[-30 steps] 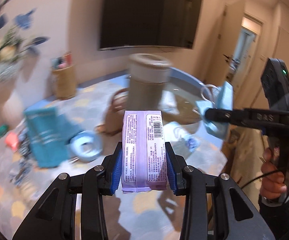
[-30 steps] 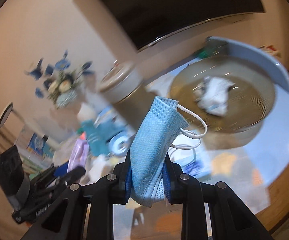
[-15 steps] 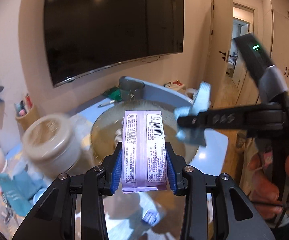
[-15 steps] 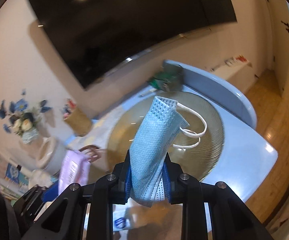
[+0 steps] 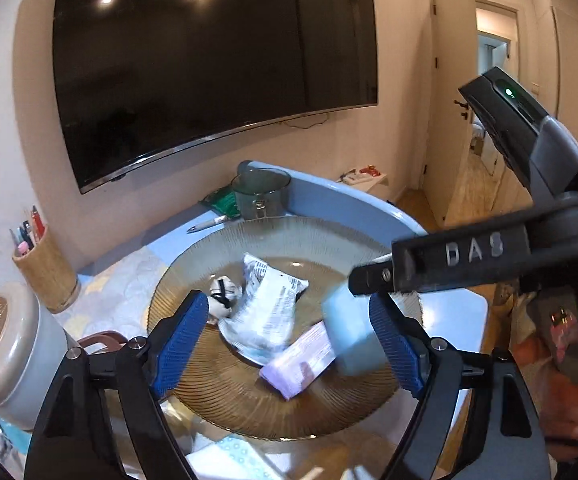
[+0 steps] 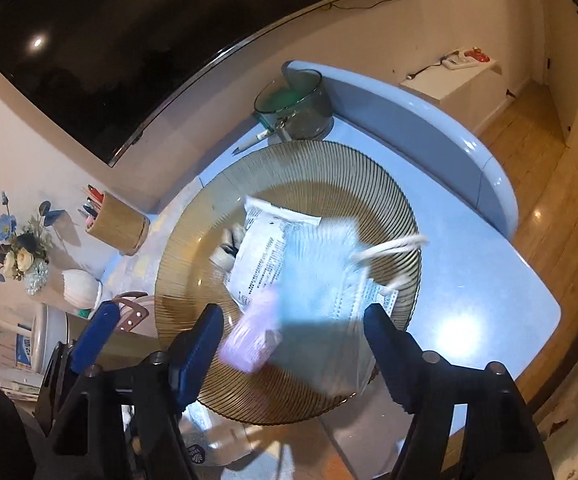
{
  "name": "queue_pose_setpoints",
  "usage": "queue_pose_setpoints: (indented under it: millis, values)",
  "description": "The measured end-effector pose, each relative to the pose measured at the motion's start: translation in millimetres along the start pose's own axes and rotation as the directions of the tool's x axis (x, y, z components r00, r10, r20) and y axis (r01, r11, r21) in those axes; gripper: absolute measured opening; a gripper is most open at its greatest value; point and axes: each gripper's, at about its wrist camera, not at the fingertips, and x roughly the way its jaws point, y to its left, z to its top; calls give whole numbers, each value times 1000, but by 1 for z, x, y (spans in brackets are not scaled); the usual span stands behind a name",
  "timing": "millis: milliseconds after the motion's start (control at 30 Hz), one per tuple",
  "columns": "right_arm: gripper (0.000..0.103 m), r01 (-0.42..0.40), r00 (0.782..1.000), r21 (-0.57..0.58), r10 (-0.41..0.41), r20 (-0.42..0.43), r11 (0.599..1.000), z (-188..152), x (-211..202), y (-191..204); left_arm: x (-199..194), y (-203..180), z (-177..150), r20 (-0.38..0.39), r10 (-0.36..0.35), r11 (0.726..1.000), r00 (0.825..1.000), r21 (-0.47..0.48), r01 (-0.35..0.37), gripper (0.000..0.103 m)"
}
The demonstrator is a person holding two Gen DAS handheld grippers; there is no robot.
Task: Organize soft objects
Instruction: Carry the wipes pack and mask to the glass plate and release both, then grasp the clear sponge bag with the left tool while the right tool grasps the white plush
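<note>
Both grippers hang open above a large ribbed amber glass plate, also in the right wrist view. My left gripper is empty; the purple tissue pack lies on the plate below it, next to a white printed packet and a small white item. My right gripper is empty; the blue face mask is blurred in the air just above the plate, beside the purple pack and over the white packet. The mask shows as a blue blur in the left view.
The plate sits on a light blue table. A dark glass bowl and a pen stand behind it. A bamboo pen holder, a grey lidded jar, a white vase and flowers are to the left.
Both grippers have opened over the plate. The purple pack has dropped from the left gripper onto the plate, and the blue mask has left the right gripper and is falling.
</note>
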Motion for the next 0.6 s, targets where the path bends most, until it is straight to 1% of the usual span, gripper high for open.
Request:
queue_pose_setpoints:
  millis: [67, 167, 267, 333, 433, 500, 600]
  values:
    - [71, -32, 999, 15, 32, 14, 999, 0, -5, -4, -7, -2, -1, 5, -13, 1000, 1000, -6, 13, 82]
    - [71, -52, 998, 38, 51, 28, 998, -4, -14, -6, -26, -3, -4, 23, -51, 999, 998, -15, 51, 82]
    - [71, -60, 997, 12, 59, 47, 998, -12, -27, 4, -58, -3, -8, 41, -103, 994, 994, -21, 104, 82]
    - [71, -52, 996, -20, 54, 65, 998, -24, -38, 14, -83, 3, -14, 53, -123, 992, 991, -17, 124, 82]
    - [71, -35, 995, -71, 41, 86, 997, -46, -54, 30, -115, 16, -25, 69, -121, 992, 990, -10, 122, 82]
    - [71, -24, 995, -103, 34, 98, 994, -62, -61, 40, -136, 30, -34, 69, -103, 995, 992, -9, 104, 82]
    - [71, -14, 993, -153, 32, 111, 988, -86, -66, 56, -165, 63, -49, 56, -59, 997, 997, -36, 61, 82]
